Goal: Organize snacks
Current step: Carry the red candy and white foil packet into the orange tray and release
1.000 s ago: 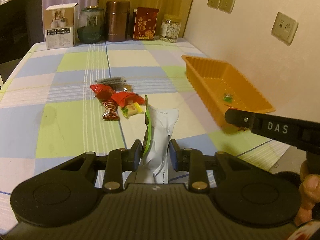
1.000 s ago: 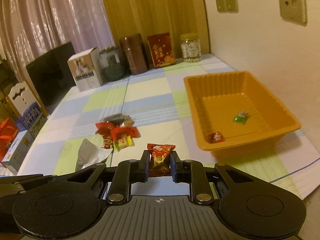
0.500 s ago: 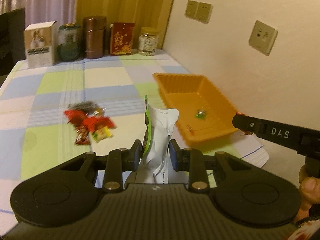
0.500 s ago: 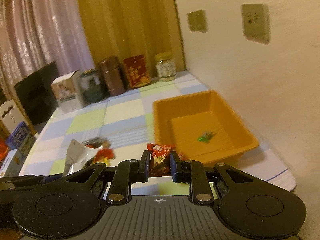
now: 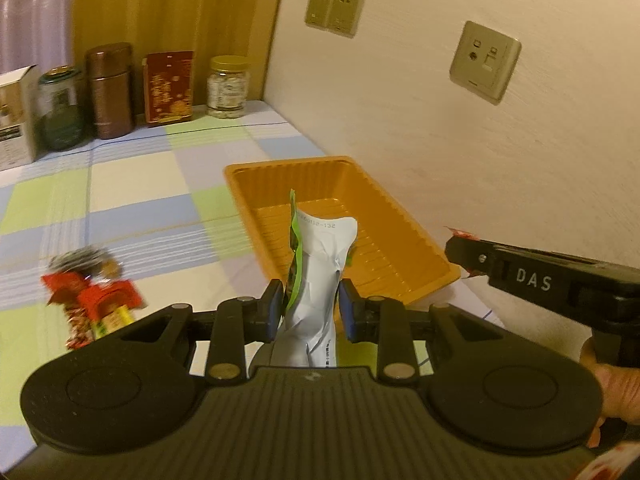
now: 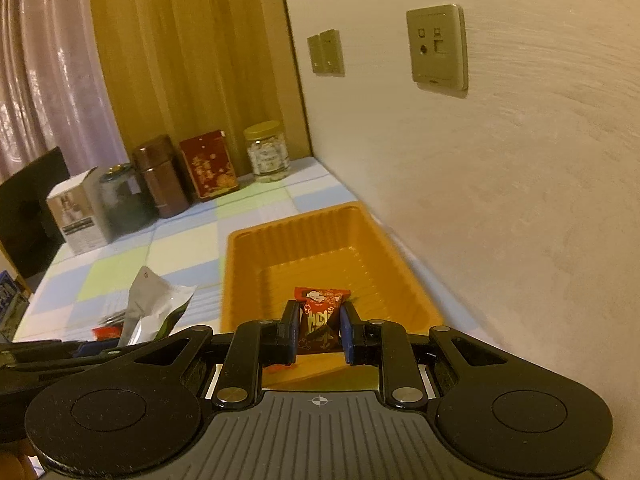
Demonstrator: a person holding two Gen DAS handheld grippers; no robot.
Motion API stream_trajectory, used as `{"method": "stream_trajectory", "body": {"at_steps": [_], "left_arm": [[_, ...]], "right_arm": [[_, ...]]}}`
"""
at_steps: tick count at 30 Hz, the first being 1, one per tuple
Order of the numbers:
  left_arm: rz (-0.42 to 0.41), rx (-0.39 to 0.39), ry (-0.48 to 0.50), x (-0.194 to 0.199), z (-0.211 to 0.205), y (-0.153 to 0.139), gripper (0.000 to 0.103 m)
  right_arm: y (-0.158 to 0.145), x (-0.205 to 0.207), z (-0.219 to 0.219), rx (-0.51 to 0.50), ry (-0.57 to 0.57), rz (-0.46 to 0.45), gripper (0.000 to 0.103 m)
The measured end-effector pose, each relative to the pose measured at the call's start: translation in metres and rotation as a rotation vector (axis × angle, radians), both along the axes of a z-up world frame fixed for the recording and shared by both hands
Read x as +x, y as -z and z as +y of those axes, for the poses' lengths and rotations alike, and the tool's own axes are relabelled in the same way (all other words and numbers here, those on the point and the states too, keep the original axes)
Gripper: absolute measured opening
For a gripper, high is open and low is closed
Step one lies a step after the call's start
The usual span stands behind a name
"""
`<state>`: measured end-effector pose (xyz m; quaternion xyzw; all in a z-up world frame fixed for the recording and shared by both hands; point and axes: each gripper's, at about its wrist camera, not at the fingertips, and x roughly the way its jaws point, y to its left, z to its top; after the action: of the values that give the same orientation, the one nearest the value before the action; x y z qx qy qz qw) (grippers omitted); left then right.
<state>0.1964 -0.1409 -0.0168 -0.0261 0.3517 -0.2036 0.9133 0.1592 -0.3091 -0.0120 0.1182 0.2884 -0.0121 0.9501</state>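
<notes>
A white pouch (image 5: 320, 280) is being clamped by the left gripper (image 5: 311, 304); a red snack (image 6: 320, 320) is being pinched tight in the right gripper (image 6: 320, 334).

Left gripper (image 5: 310, 306): matte black, blue-edged pads, round brass-coloured screws.
Right gripper (image 6: 320, 330): black, ribbed grey housing; white "DAS" lettering.

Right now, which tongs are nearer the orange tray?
Right. The right tongs, gripping a red snack, sit at the tray near corner; the left tongs, holding a white packet, are short of it.
</notes>
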Motion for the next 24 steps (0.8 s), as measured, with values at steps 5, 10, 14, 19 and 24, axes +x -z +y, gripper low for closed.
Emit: {"method": "stream_trajectory", "body": {"at_steps": [5, 10, 14, 19, 24], "left_arm": [[0.024, -0.007, 0.021, 0.022, -0.013, 0.009, 0.027], [0.044, -0.010, 0.038, 0.042, -0.022, 0.016, 0.027], [0.050, 0.002, 0.052, 0.056, -0.030, 0.022, 0.027], [0.053, 0.014, 0.070, 0.069, -0.042, 0.030, 0.027], [0.039, 0.023, 0.066, 0.076, -0.044, 0.034, 0.032]], "right_arm": [[0.006, 0.016, -0.011, 0.001, 0.012, 0.013, 0.021], [0.011, 0.028, -0.021, 0.002, 0.027, 0.024, 0.021], [0.014, 0.036, -0.025, 0.008, 0.036, 0.031, 0.021], [0.015, 0.042, -0.026, 0.008, 0.042, 0.035, 0.021], [0.018, 0.043, -0.027, 0.008, 0.046, 0.042, 0.021]]}}
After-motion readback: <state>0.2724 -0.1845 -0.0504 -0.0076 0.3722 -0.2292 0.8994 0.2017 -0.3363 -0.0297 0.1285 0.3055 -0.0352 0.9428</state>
